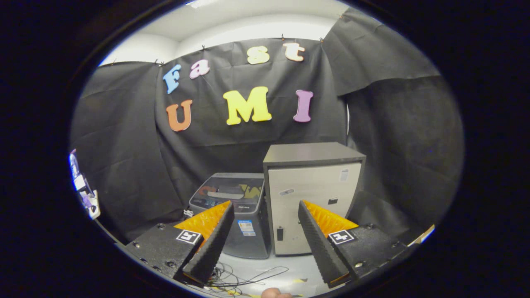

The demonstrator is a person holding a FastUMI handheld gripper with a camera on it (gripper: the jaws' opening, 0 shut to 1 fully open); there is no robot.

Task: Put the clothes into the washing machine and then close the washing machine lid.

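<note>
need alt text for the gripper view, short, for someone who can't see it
The gripper is open, its fingers spread wide and holding nothing, aimed at a small dark top-loading washing machine with its lid down. A taller silver cabinet with a dark top stands touching the washer's side, both on a pale floor with loose cables, black cloth behind.

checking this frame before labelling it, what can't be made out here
- Clothes: none can be told; inside of the small dark grey top-loading washing machine is hidden by its shut glossy lid, which mirrors the wall.
- Washer's front lower corners: covered by the open tool fingers, gripper view.
- Labels on the washer and on the tall grey cabinet with the dark top: too small.
- Loose thin cables on the floor: cut off below.
</note>
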